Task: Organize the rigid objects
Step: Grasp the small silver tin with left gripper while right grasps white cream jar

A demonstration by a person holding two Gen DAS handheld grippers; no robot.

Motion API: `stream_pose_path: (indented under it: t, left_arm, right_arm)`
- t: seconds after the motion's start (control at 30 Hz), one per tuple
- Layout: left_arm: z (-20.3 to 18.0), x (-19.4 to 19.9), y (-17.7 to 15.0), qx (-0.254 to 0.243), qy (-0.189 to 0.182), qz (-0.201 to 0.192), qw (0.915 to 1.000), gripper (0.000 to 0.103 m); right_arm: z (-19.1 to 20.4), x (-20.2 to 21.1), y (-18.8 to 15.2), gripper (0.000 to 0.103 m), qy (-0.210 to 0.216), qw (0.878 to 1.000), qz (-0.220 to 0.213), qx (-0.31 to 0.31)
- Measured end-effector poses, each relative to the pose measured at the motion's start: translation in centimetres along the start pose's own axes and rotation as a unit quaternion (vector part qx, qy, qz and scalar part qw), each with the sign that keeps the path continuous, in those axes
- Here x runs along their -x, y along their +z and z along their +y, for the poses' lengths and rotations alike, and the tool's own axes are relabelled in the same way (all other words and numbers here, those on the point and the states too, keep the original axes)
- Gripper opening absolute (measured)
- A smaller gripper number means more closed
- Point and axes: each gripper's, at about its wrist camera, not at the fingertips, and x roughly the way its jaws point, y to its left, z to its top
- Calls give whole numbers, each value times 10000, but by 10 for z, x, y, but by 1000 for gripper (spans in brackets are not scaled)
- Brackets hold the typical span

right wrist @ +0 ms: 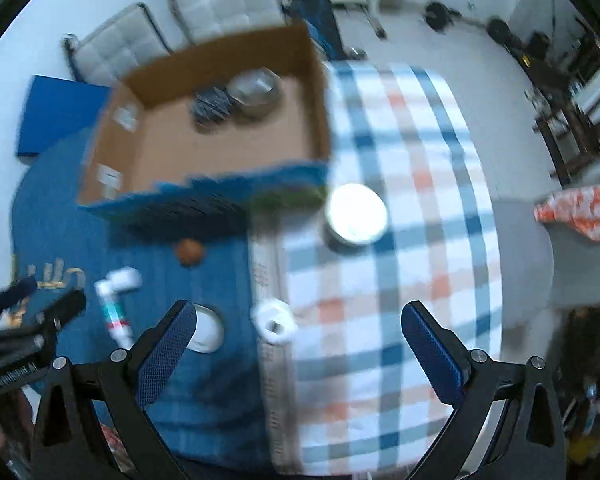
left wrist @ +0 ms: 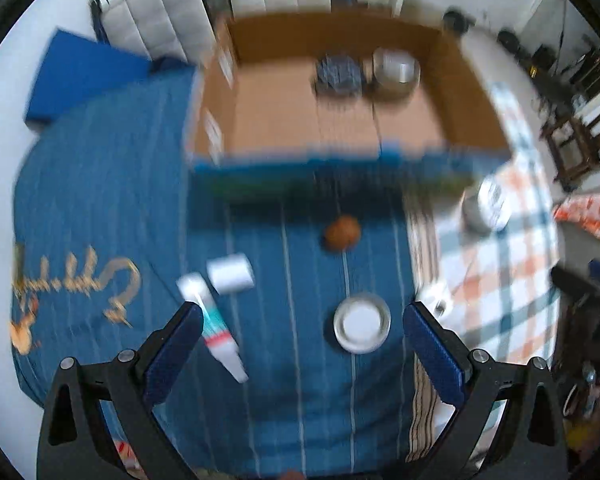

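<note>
An open cardboard box [left wrist: 340, 120] [right wrist: 204, 152] holds a dark ribbed object [left wrist: 337, 72] and a clear container [left wrist: 396, 70]. On the blue cloth lie a brown ball [left wrist: 342, 232] [right wrist: 189, 251], a white cylinder [left wrist: 231, 273], a toothpaste tube [left wrist: 216, 328] [right wrist: 114, 312] and a round white lid [left wrist: 362, 322] [right wrist: 206, 328]. A metal tin [left wrist: 486, 204] [right wrist: 356, 214] and a white tape roll [right wrist: 275, 320] sit on the plaid cloth. My left gripper [left wrist: 302, 336] is open above the lid. My right gripper [right wrist: 298, 332] is open above the tape roll.
A blue cloth [left wrist: 100, 200] and a plaid cloth [right wrist: 420, 240] cover the surface. A blue board [left wrist: 80, 76] lies at the left. Padded white chairs [right wrist: 220, 4] stand behind the box. Dark furniture and clutter stand at the right. The left gripper shows in the right wrist view [right wrist: 20, 328].
</note>
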Motion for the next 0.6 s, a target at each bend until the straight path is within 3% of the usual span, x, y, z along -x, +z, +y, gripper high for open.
stream_pose_path:
  t: [0.17, 0.37, 0.43, 0.6]
  left_arm:
    - [-34, -80, -22, -71, -62, 857, 9963, 103]
    - [-57, -151, -29, 35, 40, 1534, 9882, 102]
    - [-60, -169, -30, 72, 90, 1694, 9855, 80]
    - [-58, -175, -27, 321, -18, 1679, 9853, 63]
  right_arm:
    - [-45, -55, 3, 103, -121, 9990, 321, -295]
    - [-59, -106, 26, 103, -110, 9980, 556, -271]
    - [-60, -121, 38, 103, -117, 9978, 612, -215]
    - [-55, -153, 67, 103, -226, 9973, 701, 51]
